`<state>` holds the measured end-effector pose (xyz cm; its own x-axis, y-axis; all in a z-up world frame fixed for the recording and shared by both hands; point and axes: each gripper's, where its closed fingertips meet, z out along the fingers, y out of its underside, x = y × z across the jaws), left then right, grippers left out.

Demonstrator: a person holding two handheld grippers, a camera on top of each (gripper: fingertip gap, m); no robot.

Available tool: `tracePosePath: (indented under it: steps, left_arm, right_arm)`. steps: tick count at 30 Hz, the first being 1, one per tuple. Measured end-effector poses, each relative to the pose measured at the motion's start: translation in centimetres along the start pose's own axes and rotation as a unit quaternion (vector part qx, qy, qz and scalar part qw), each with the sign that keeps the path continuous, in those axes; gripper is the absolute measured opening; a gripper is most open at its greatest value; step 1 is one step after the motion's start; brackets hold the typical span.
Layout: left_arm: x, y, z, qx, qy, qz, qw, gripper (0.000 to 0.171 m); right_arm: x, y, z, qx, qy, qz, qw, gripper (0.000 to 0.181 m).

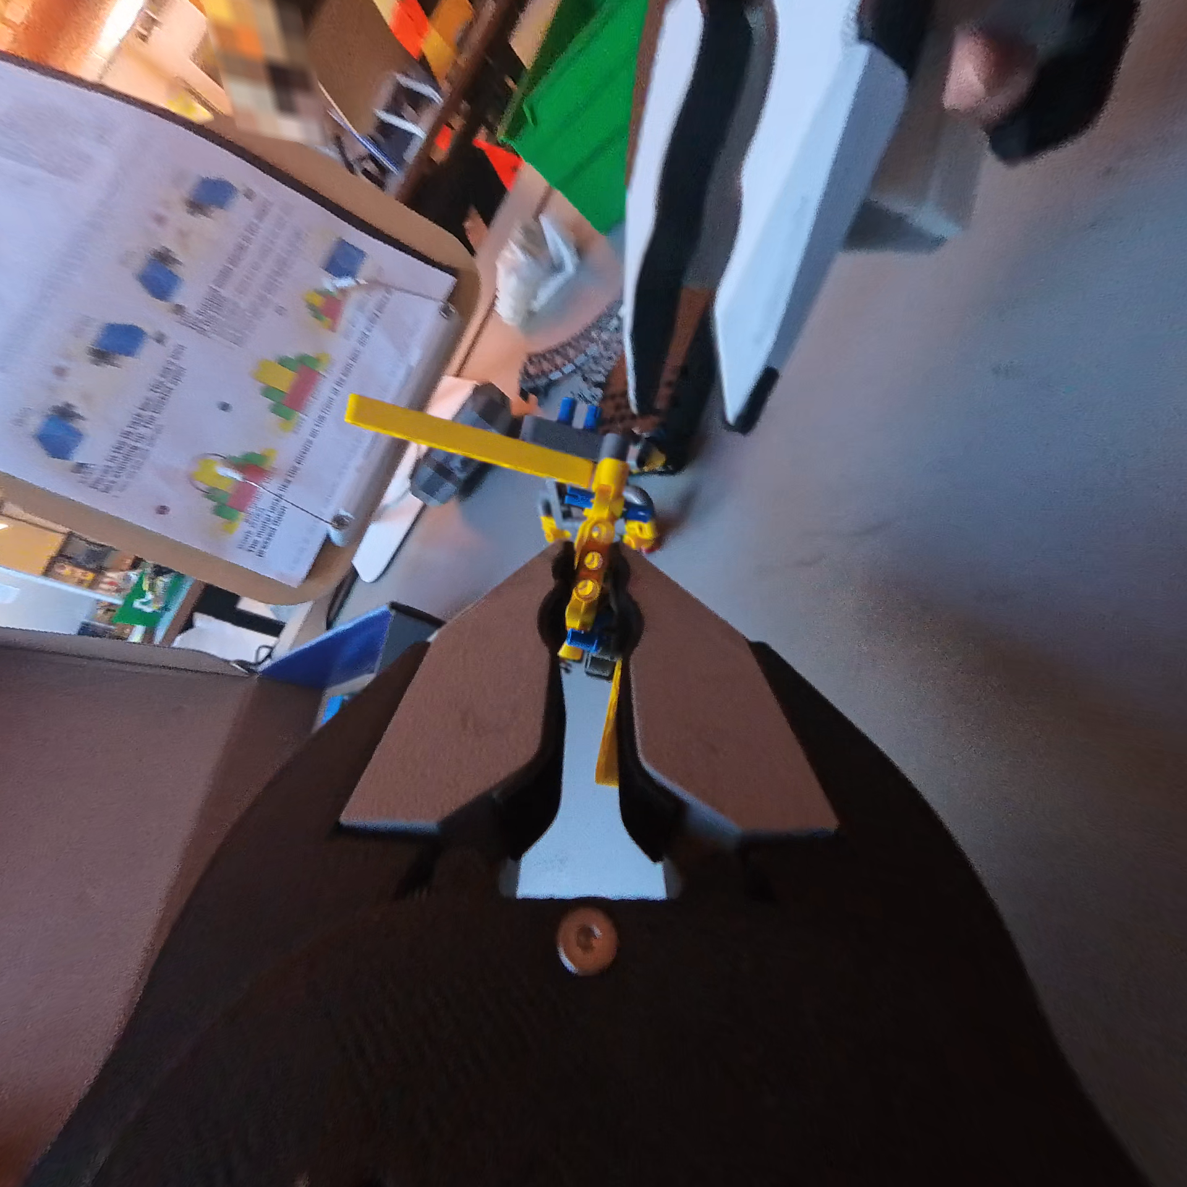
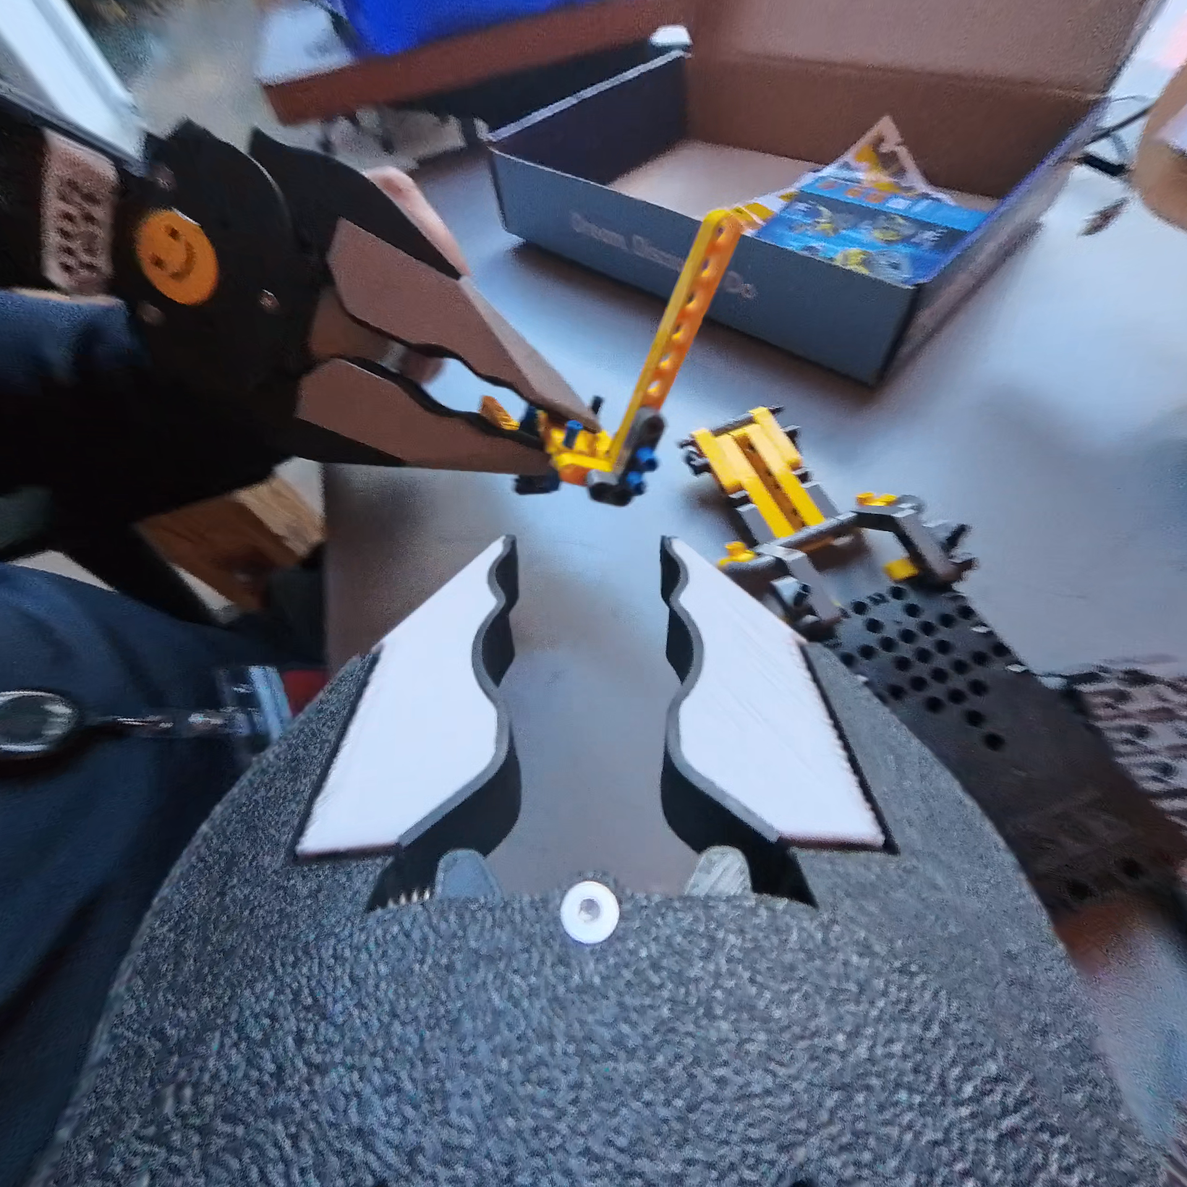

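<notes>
Left wrist view, left gripper [image 1: 594,578]: jaws closed on a small yellow-and-blue brick assembly [image 1: 594,514], pinched at its short end so the rest stays free.
Left wrist view, yellow beam [image 1: 469,440]: juts sideways from the assembly, clear of the jaws.
Left wrist view, table [image 1: 963,642]: grey, running up the right because the camera is rolled on its side.
Left wrist view, instruction sheet [image 1: 193,321]: propped on a board to the left, facing the work; print blurred.
Left wrist view, white gripper [image 1: 706,257]: beyond the assembly, apart from it.
Right wrist view, right gripper [image 2: 588,565]: jaws open and empty, above the table, aimed at the gap between the two brick pieces.
Right wrist view, held assembly: off the table in the dark jaws at left, beam angled up.
Right wrist view, yellow-and-grey frame [image 2: 803,507]: lying on the table just right of the held piece, apart from it.
Right wrist view, cardboard box [image 2: 738,257]: open at the back, a printed booklet [image 2: 873,218] inside.
</notes>
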<state>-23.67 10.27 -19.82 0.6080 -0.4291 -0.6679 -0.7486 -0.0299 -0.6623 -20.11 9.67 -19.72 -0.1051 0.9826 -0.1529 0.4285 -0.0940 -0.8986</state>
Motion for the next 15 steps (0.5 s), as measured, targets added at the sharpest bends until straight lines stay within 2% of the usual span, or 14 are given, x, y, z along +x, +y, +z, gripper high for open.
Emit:
tracePosePath:
  steps: [3,6,8,12,15]
  left_arm:
    - [-0.4,-1.4,-0.5,0.032,-0.021,-0.008,0.999,0.008]
    - [0.0,-2.1,-0.6,0.049,-0.023,-0.016,0.998,0.008]
    - [0.0,-2.4,-0.8,0.058,-0.029,-0.020,0.998,0.008]
    - [0.1,-3.1,-1.0,0.082,-0.019,-0.062,0.995,0.008]
    - [0.1,-3.4,-1.2,0.095,-0.021,-0.069,0.993,0.007]
  right_arm:
    - [-1.8,-0.6,0.6,0.017,-0.051,0.027,0.998,0.035]
    - [-2.2,-1.7,0.7,0.066,-0.064,0.046,0.995,0.010]
    - [-2.0,-1.9,0.6,0.081,-0.067,0.059,0.993,0.001]
    - [-2.8,-2.5,0.6,0.118,-0.104,0.072,0.985,0.007]
    - [-2.9,-2.8,0.6,0.142,-0.098,0.065,0.983,0.009]
